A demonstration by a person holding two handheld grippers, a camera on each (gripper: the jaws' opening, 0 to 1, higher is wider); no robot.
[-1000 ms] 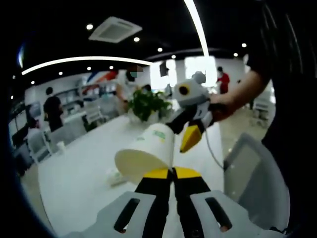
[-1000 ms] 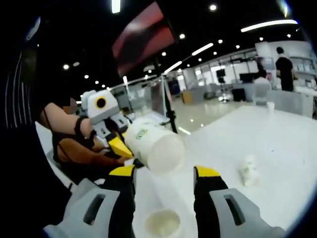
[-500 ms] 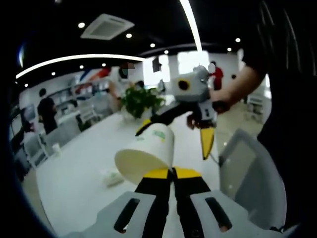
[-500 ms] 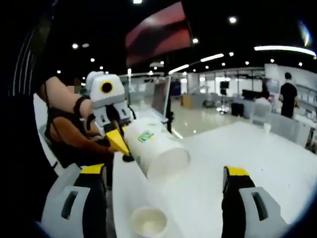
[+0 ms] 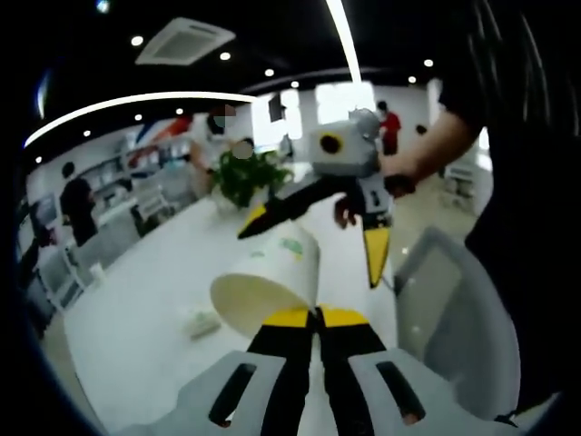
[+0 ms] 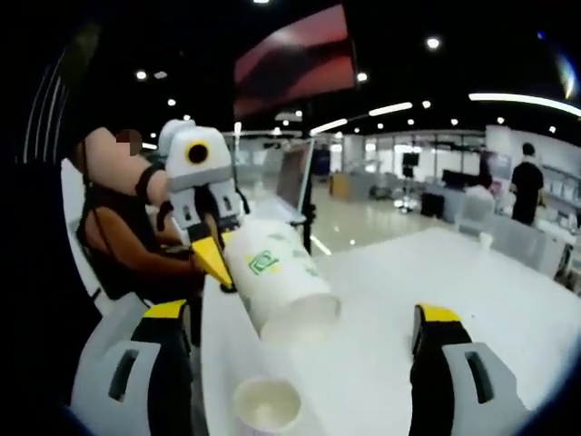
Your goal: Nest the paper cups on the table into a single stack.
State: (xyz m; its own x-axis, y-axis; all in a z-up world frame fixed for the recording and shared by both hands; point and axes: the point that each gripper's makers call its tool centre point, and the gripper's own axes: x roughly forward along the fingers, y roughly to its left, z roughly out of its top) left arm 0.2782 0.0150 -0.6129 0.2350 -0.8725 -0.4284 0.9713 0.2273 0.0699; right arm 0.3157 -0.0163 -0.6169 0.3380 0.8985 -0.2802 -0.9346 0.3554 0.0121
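Note:
My left gripper (image 5: 317, 316) is shut on the rim of a white paper cup (image 5: 265, 283) with a green logo, held on its side with the mouth toward the camera. In the right gripper view that same cup (image 6: 277, 277) points its base at me, with the left gripper (image 6: 216, 262) pinching its rim from behind. My right gripper (image 6: 300, 318) is open wide, its jaws standing either side of the cup's base without touching it. In the left gripper view the right gripper (image 5: 313, 241) hangs open just beyond the cup. A second paper cup (image 6: 266, 404) stands upright on the white table (image 6: 381, 363).
A potted plant (image 5: 243, 177) stands at the table's far end and a crumpled white scrap (image 5: 195, 320) lies on the tabletop. A grey chair (image 5: 445, 300) is on the right. A monitor (image 6: 295, 177) stands behind. People and chairs fill the background.
My right gripper's jaws have spread from close around the cup's base to wide open. The left gripper has kept its hold on the cup's rim.

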